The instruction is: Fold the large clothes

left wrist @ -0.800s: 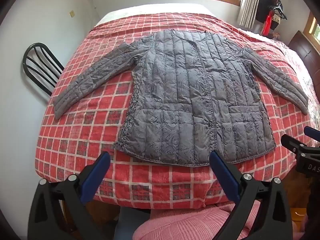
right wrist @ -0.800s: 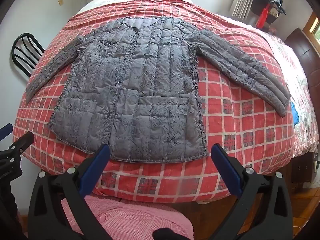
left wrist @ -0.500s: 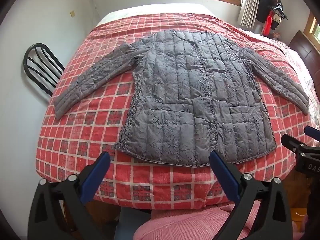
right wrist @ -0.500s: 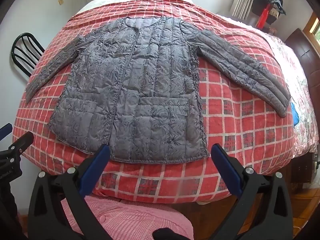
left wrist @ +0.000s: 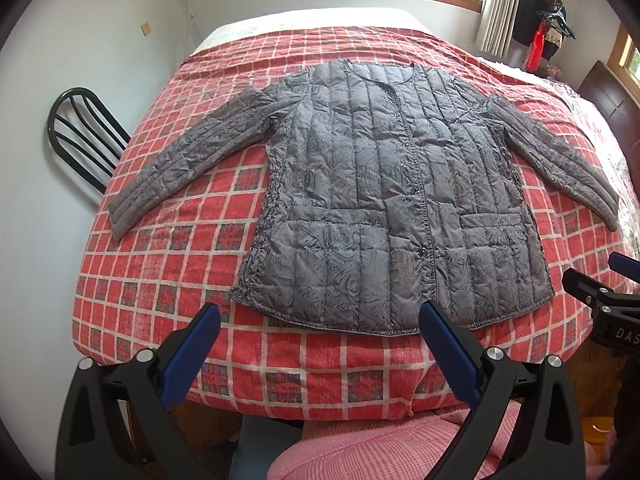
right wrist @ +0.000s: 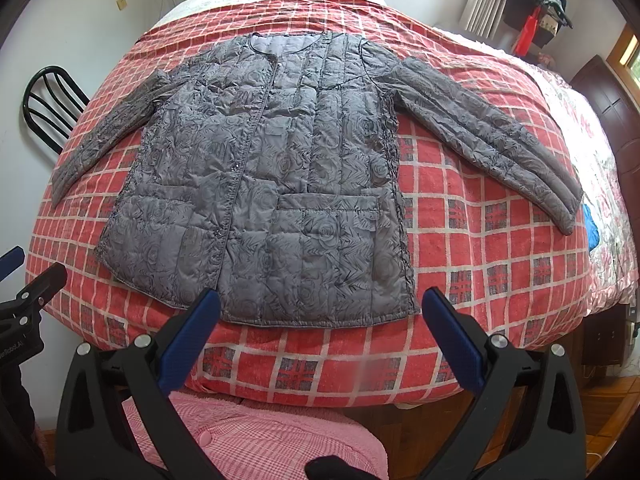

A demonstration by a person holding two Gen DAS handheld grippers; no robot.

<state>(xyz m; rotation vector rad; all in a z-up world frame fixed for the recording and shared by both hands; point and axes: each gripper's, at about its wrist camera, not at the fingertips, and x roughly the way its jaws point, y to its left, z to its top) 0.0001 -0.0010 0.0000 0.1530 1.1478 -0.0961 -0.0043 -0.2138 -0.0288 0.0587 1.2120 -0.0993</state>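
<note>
Bed (left wrist: pixel 168 280) under red checked cover, carries everything. Grey quilted jacket (left wrist: pixel 392 208) spread flat, front up, sleeves out, hem near front edge. Left hand-held gripper (left wrist: pixel 316 344), right hand-held gripper (right wrist: pixel 320 332): both spread wide, empty, above hem. Risk: slick quilting slips from shallow pinch; padded fold springs open.

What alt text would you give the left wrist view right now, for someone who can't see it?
A grey quilted jacket lies flat and face up, buttoned, both sleeves spread, on a bed with a red checked blanket. The left claw hangs open and empty above the hem; the right claw shows at the right edge. A black chair stands left of the bed.
</note>
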